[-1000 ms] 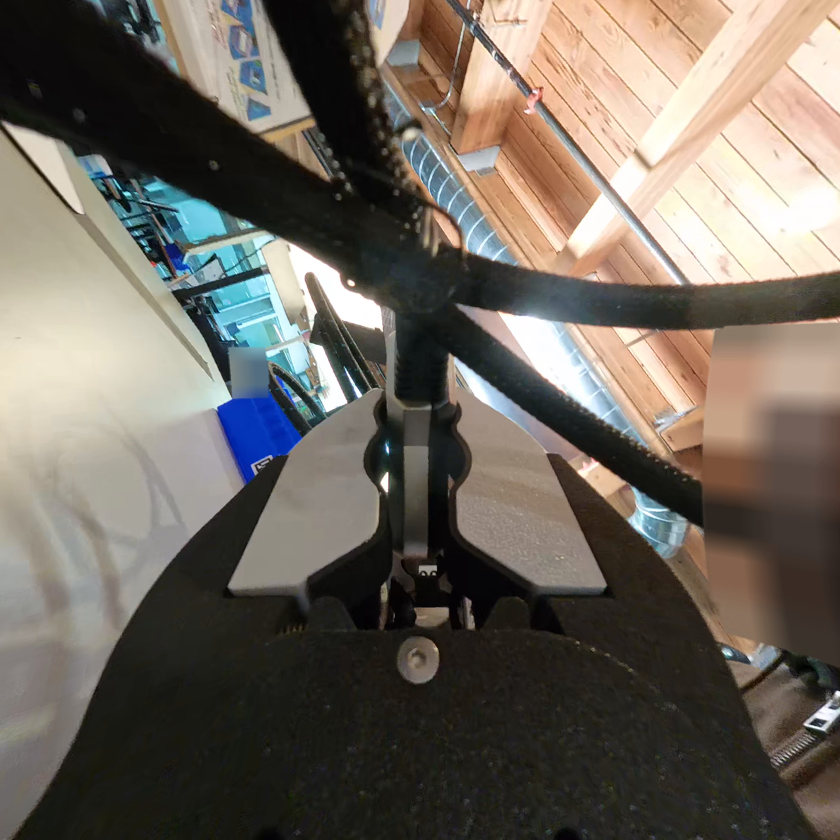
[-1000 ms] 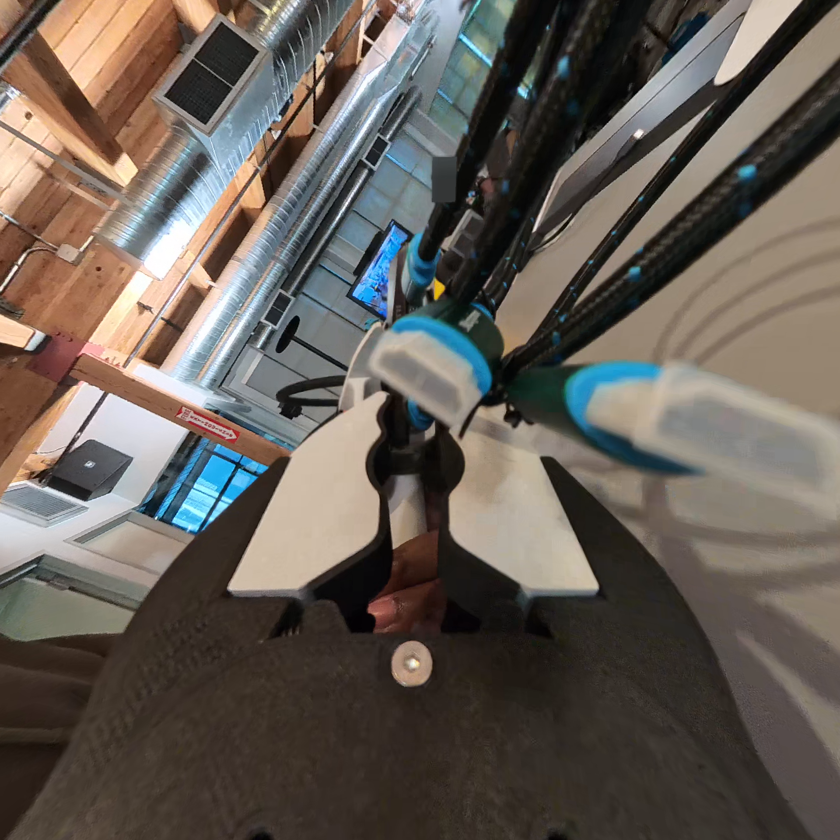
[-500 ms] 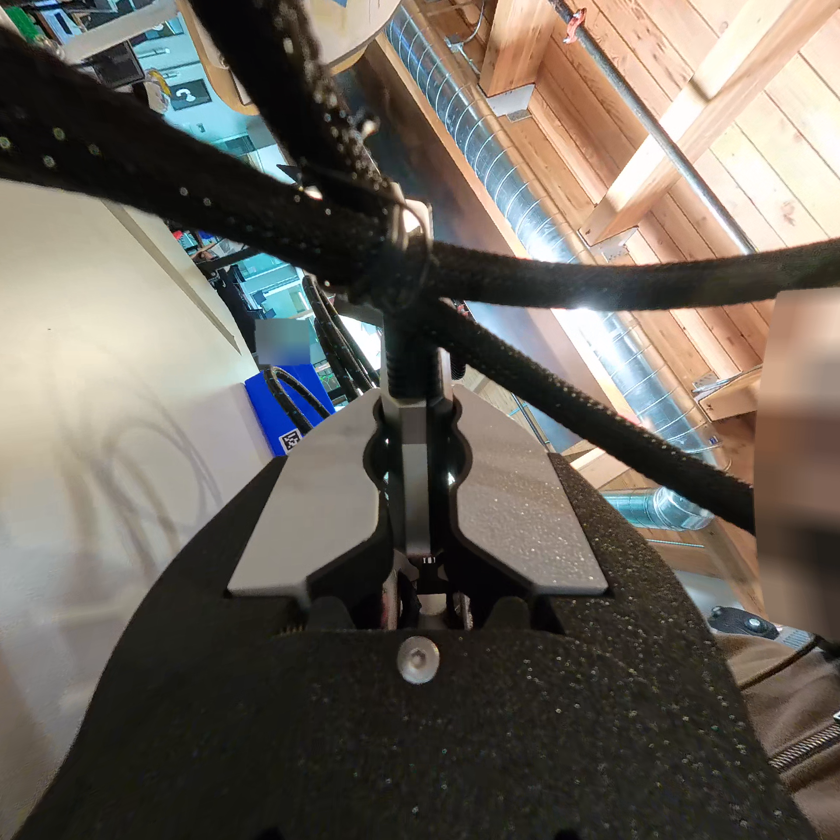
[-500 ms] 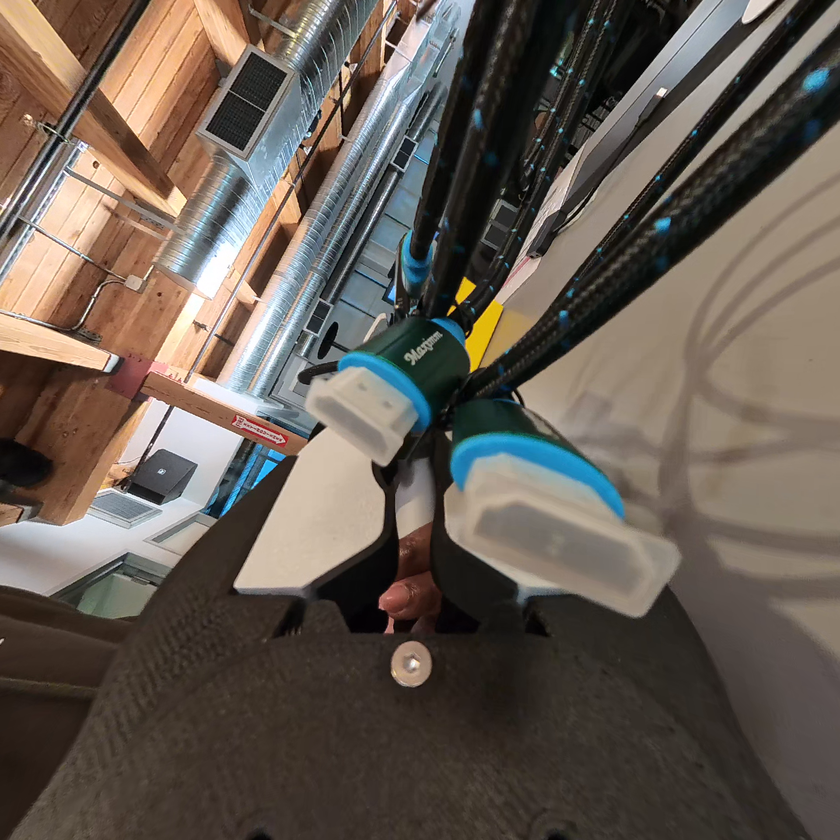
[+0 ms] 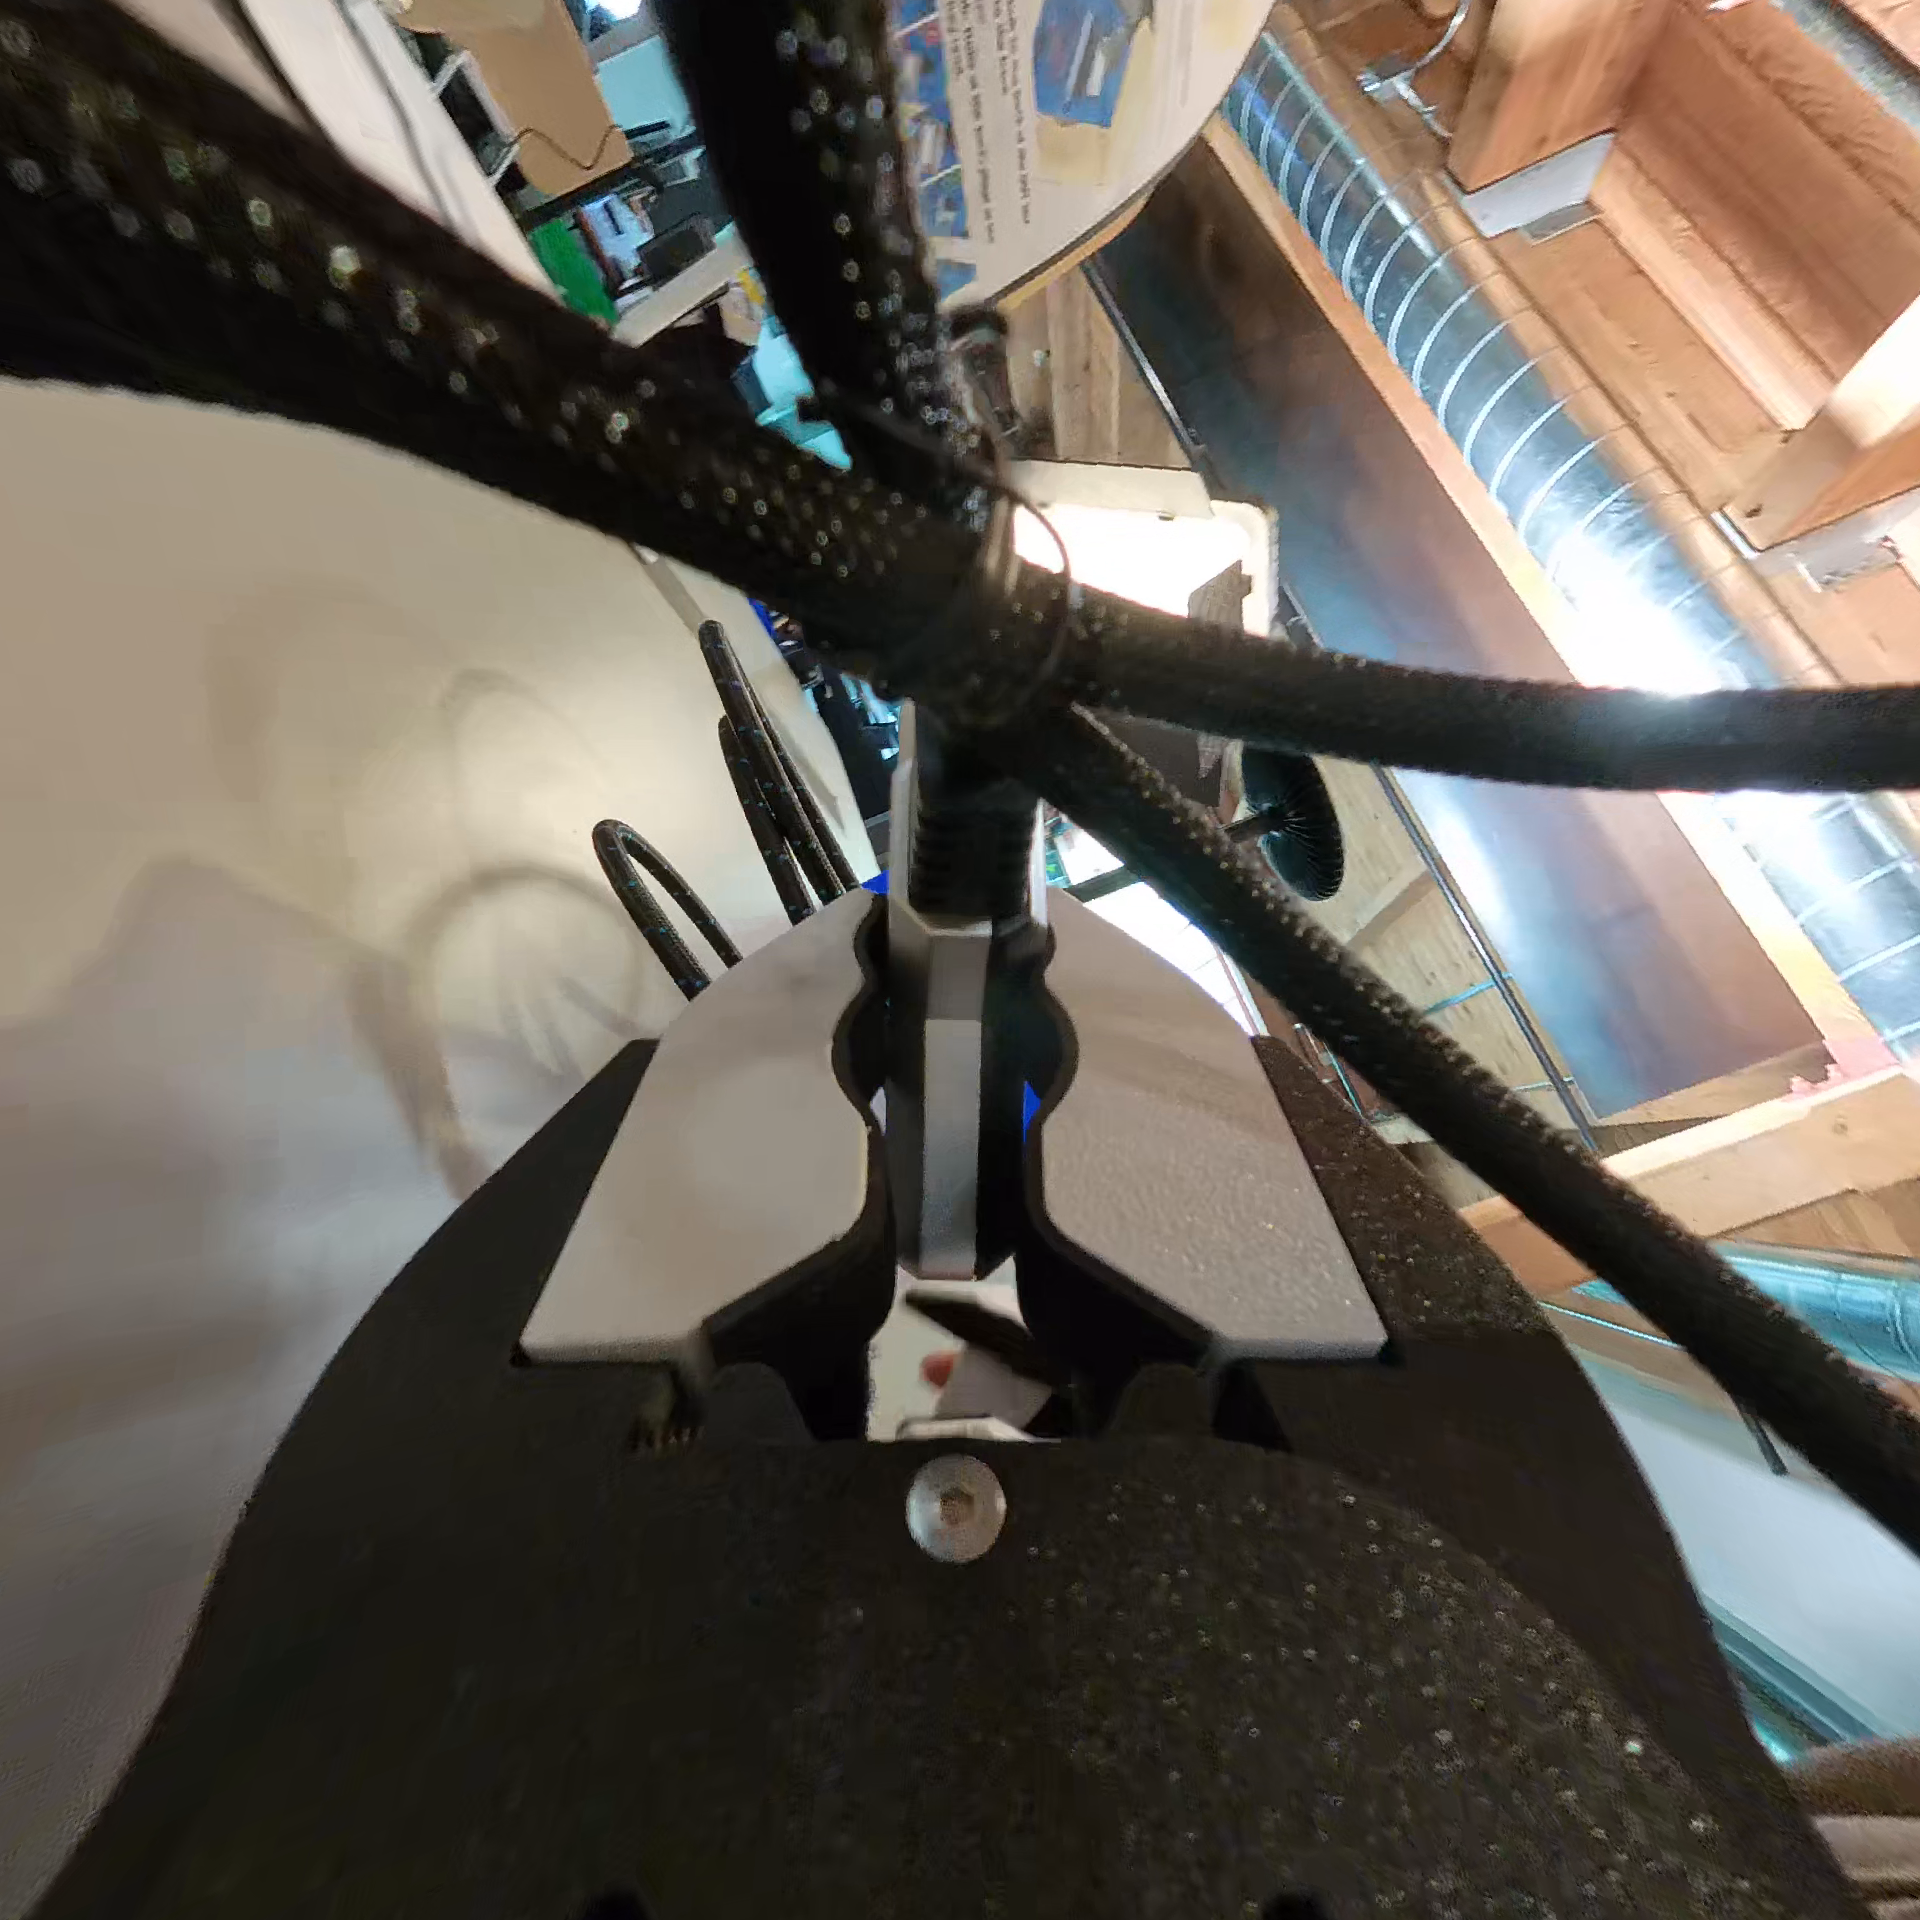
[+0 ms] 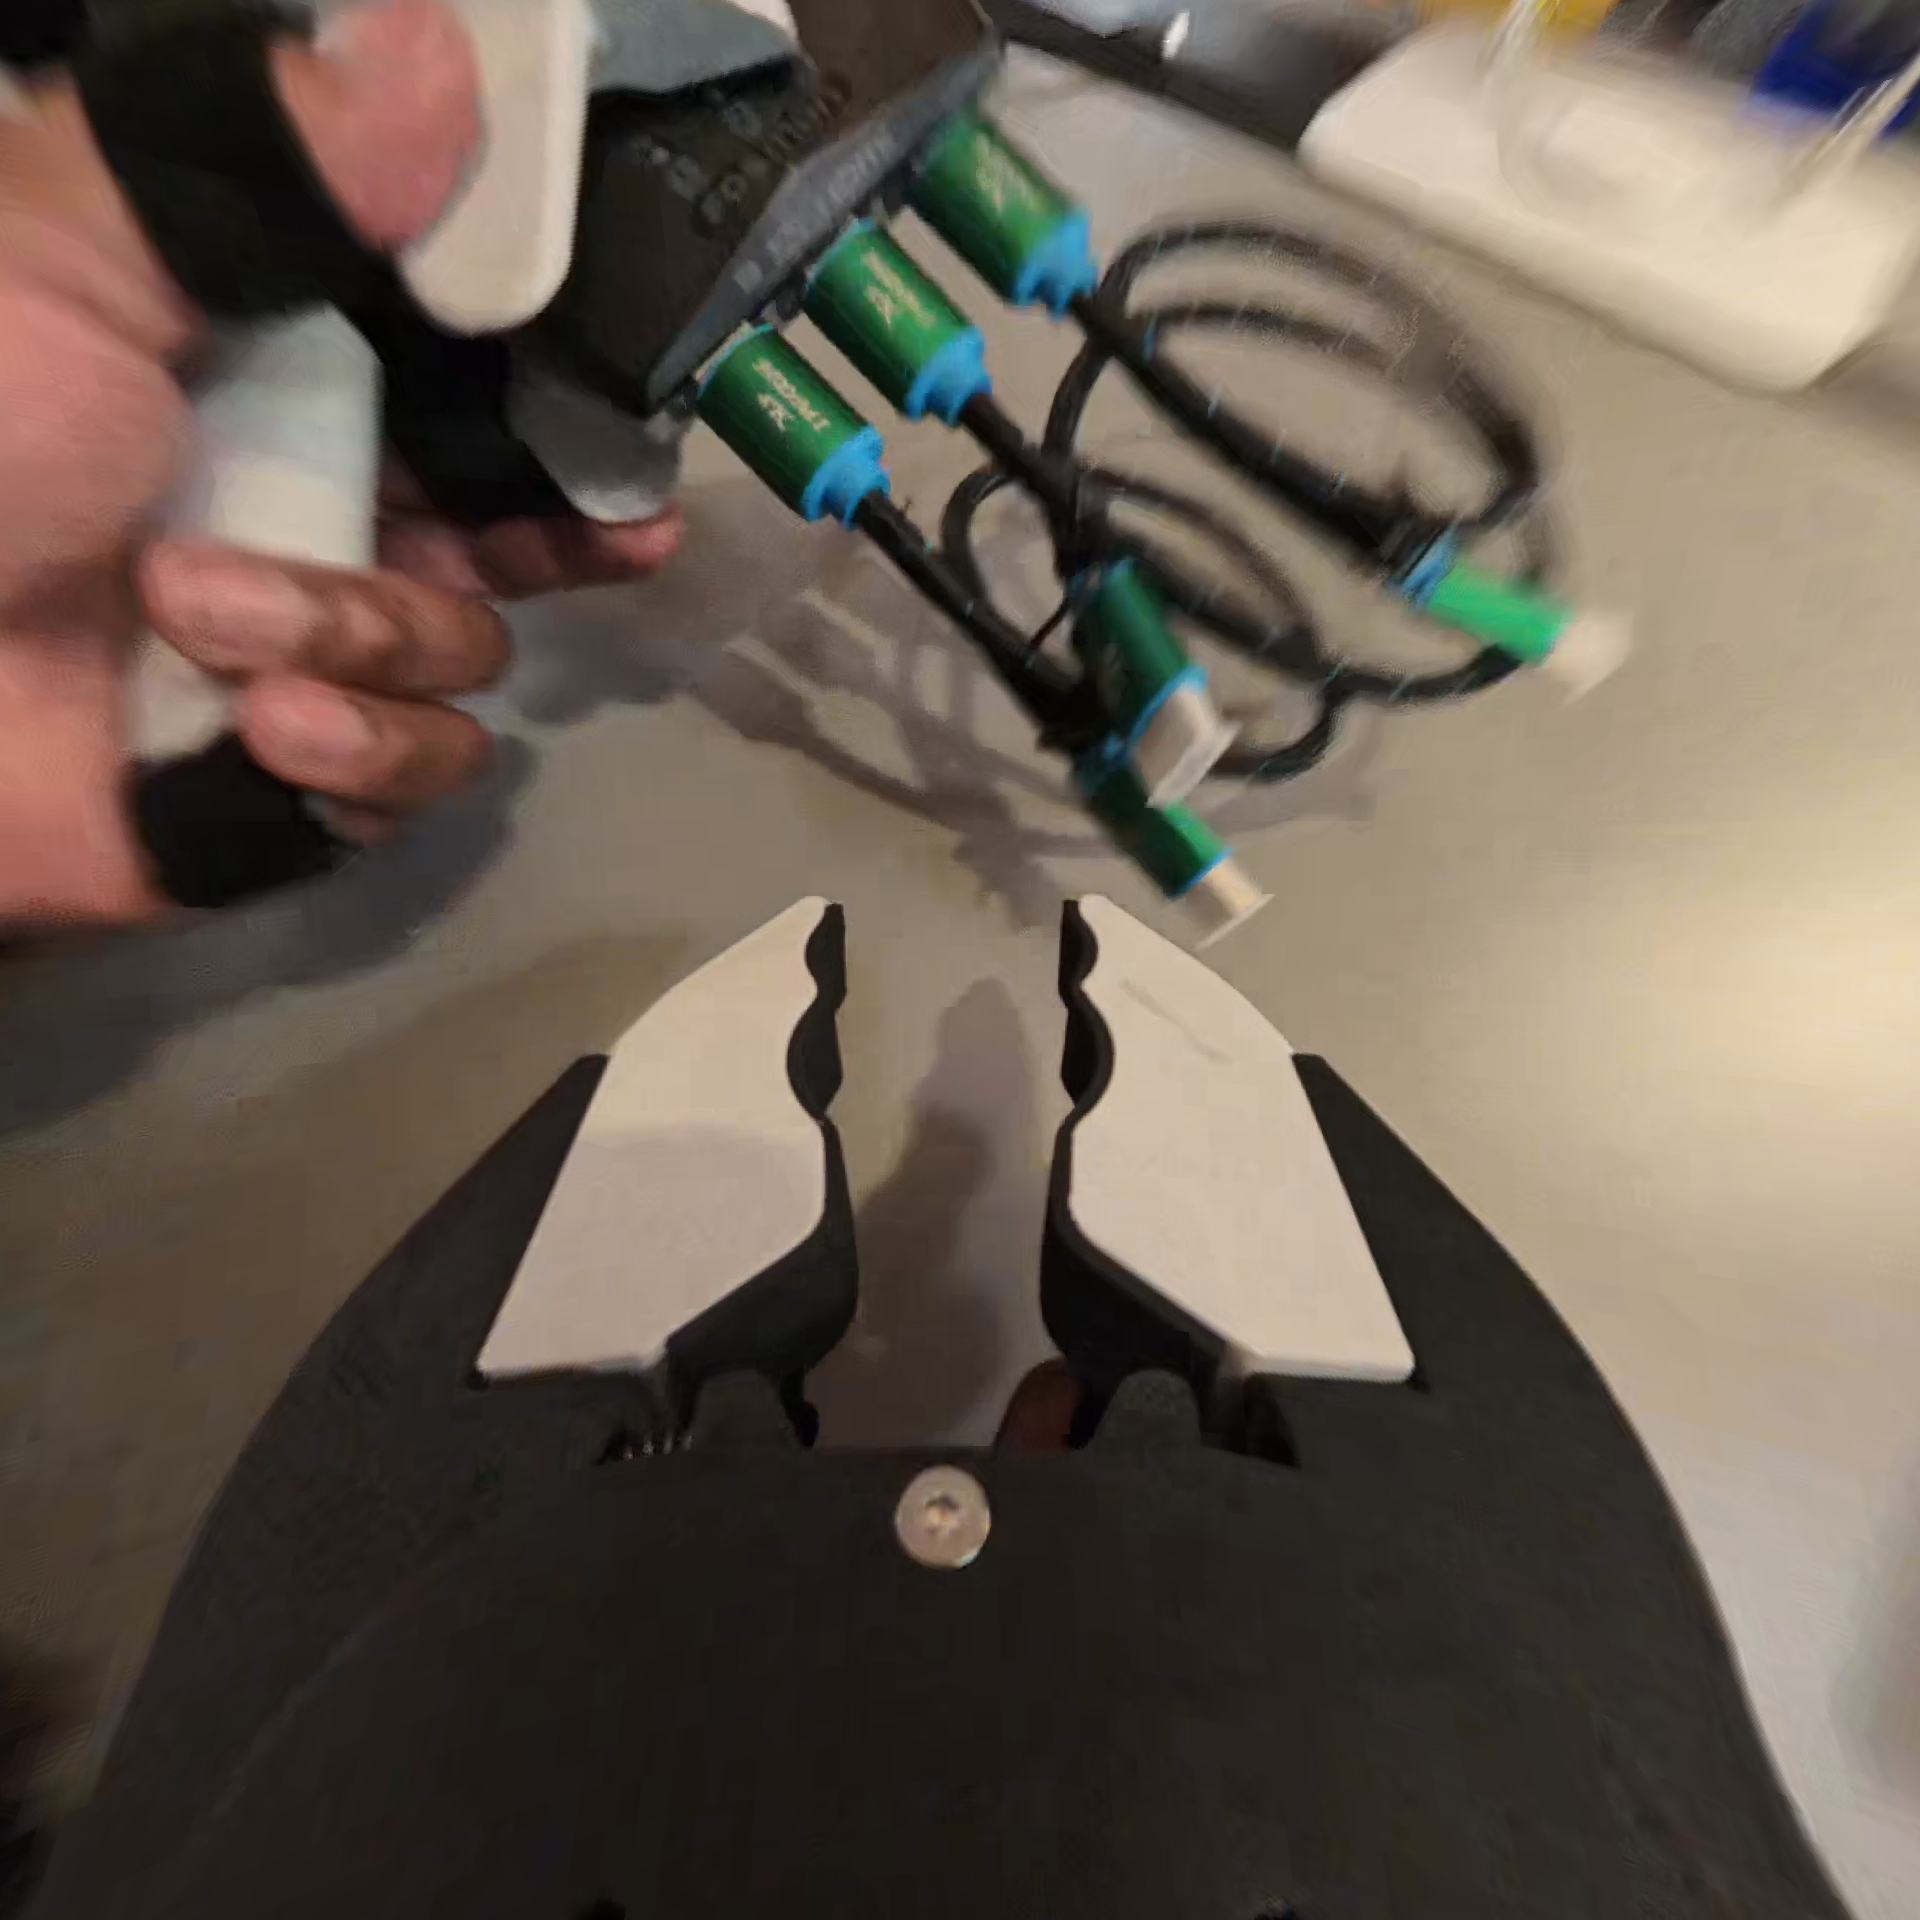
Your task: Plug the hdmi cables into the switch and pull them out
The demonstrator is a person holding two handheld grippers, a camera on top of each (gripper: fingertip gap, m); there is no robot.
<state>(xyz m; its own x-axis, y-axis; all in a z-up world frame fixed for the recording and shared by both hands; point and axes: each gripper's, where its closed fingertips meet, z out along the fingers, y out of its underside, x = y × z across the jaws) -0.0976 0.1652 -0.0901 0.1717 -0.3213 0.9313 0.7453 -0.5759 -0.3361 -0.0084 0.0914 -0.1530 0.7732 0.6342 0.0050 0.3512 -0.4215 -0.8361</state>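
- The left gripper [image 5: 951, 935] is clenched on a flat grey adapter block [image 5: 940, 1091], its pads pressing both faces; held edge-on like this, the block sits upright between the fingers and its ports stay free.
- Seen from the right wrist view, that same block [image 6: 831, 197] is lifted clear of the table [image 6: 520, 1039], with the person's hand [image 6: 208, 520] wrapped around the left gripper's handle.
- Three green plugs [image 6: 883, 312] with blue collars are seated side by side in the block, so their weight hangs off it (that is probably why the block is gripped firmly across its flat sides).
- Black braided cables [image 5: 1351, 707] run from the plugs, cross close to the left camera, and loop in a coil [image 6: 1299, 468] over the table.
- Loose green connectors [image 6: 1164, 821] dangle at the far ends of the cables, near the right fingertips but apart from them; motion blur makes it hard to say whether they rest on the table.
- The right gripper [image 6: 951, 935] is released, jaws spread with only bare table between them.
- A white device [image 6: 1610, 208] lies at the table's far edge.
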